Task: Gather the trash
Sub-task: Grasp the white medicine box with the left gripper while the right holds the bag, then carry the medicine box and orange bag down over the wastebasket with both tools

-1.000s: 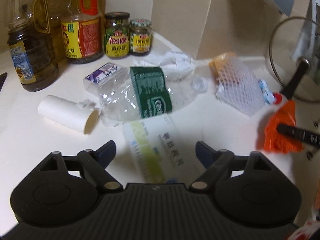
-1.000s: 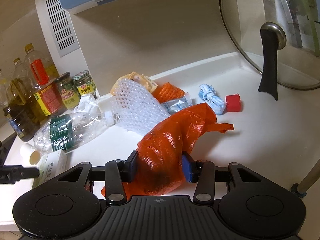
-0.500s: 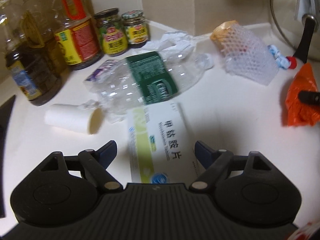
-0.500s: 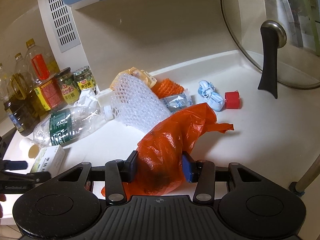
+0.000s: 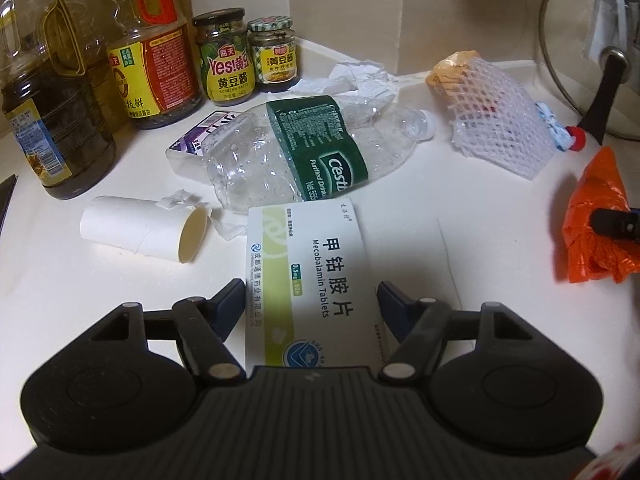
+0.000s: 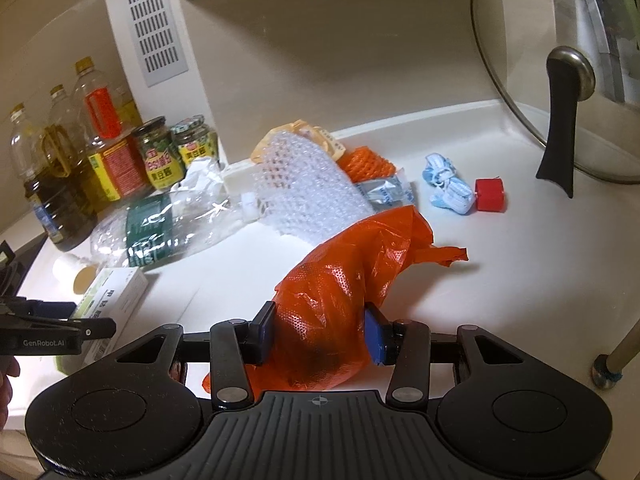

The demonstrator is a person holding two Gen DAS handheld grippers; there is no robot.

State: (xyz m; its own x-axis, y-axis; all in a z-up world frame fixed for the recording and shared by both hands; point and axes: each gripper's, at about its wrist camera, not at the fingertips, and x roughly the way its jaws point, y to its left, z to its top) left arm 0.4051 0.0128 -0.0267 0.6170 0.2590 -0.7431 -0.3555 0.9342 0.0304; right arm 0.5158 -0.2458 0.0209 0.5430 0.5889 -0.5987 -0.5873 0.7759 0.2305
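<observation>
Close left claw (image 5: 311,300), just narrowing, squarely on white-green cardboard tablet box (image 5: 308,276); right claw (image 6: 320,332) clamped on orange plastic bag (image 6: 348,280).

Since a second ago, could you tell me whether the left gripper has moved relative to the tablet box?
Yes. The left gripper has advanced over the tablet box, which now lies between its closing jaws, not yet clamped; the water bottle beyond lies unmoved.
</observation>
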